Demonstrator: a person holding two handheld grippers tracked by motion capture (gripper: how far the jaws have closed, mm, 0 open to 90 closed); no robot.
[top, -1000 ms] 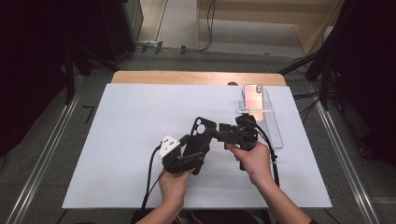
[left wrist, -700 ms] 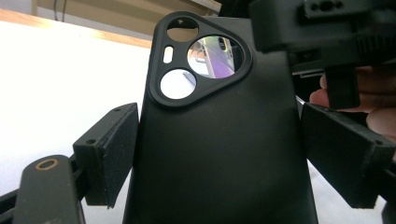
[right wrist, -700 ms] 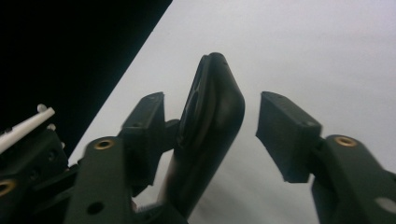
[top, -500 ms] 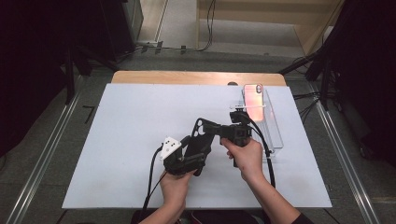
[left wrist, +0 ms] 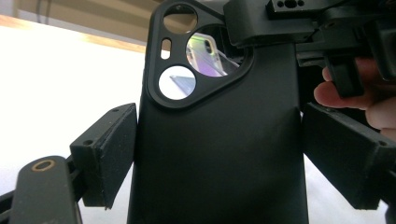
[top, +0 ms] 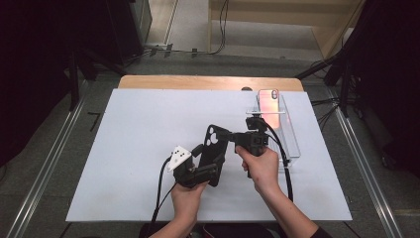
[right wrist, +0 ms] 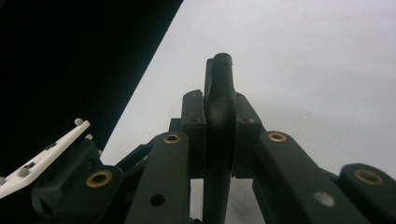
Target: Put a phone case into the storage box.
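White sheet over the counter (top: 124,148), wooden edge showing at the far side. On its right part, a clear stand (top: 292,144) carries a pink-backed phone (top: 269,101) propped upright.

Black phone case (top: 214,151), matte, held above the counter's middle between both hands. In the left gripper view it stands upright with the camera cut-out at the top; the stand and phone are visible through the holes.

Right gripper (right wrist: 217,109): its fingers (right wrist: 191,135) are clamped on the case's thin edge near the cut-out end, pads flat against both faces. Left gripper (left wrist: 217,154): its fingers (left wrist: 109,149) stand spread, one to each side of the case. The left one sits at the case's edge; contact there can't be confirmed. The right one is clear of it.

Handling, by judgement: case looks light and empty, a thin shell likely to flex if squeezed across its width. Matte finish should grip well. Best hold is on the long side walls or a flat pinch across back and inside, away from the weaker cut-out corner.
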